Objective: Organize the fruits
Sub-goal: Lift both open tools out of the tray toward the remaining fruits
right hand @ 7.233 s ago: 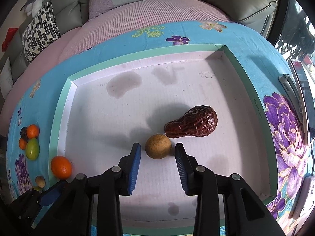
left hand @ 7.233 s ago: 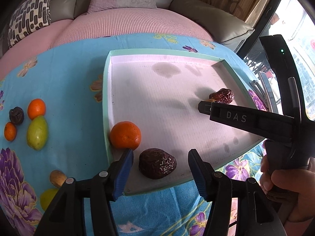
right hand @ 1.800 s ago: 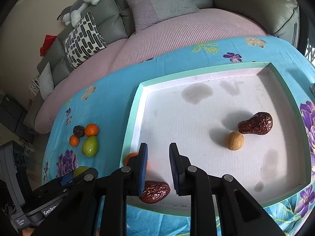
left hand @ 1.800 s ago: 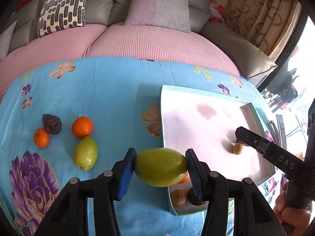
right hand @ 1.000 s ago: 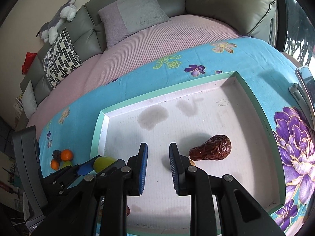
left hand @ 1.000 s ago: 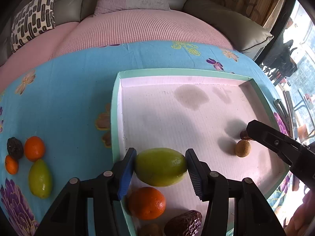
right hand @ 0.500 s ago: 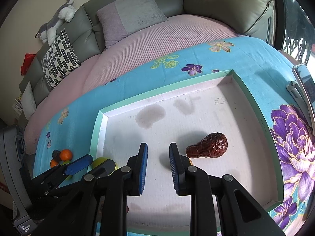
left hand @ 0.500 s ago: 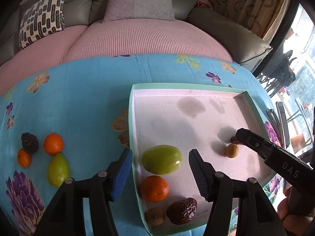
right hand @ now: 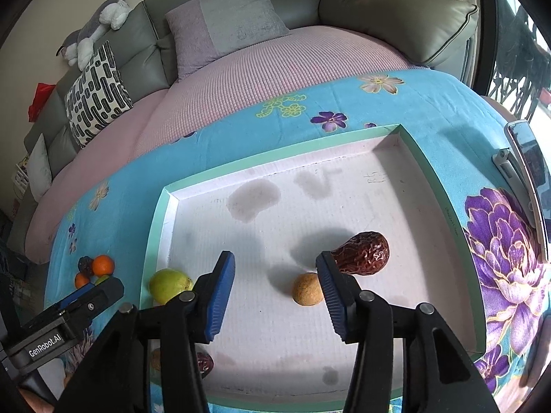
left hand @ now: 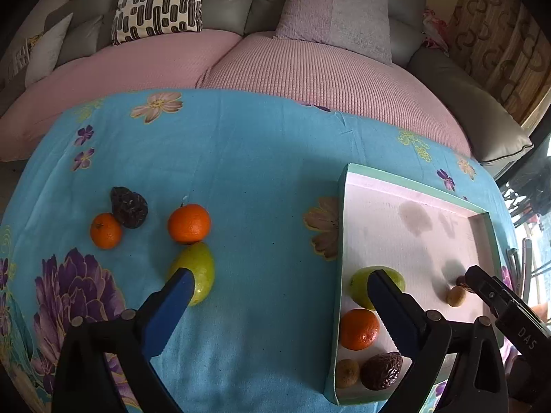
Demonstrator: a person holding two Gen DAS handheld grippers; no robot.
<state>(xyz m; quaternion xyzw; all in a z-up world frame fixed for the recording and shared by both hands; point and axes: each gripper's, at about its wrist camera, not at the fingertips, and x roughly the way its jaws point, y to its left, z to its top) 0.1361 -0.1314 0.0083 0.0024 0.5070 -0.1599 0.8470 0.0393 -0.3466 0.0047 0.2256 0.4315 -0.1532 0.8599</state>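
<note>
Left hand-held gripper [left hand: 277, 292] and right hand-held gripper [right hand: 275, 284]: black plastic frames, blue ribbed pads [right hand: 220, 296], silver pivot screws, white lettering "GenRobot.AI" and "DAS".

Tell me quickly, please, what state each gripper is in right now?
Left gripper: jaws opening wide, nothing between them.
Right gripper: jaws opening, nothing gripped; a small round fruit lies on the tray by one finger.

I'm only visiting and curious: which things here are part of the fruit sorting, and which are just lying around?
Part of the job:
- tray
- green fruit in it
- oranges
- dark dried fruit
- small tan fruit

Lying about:
- patterned cushion
- stuffed toy
- phone
</note>
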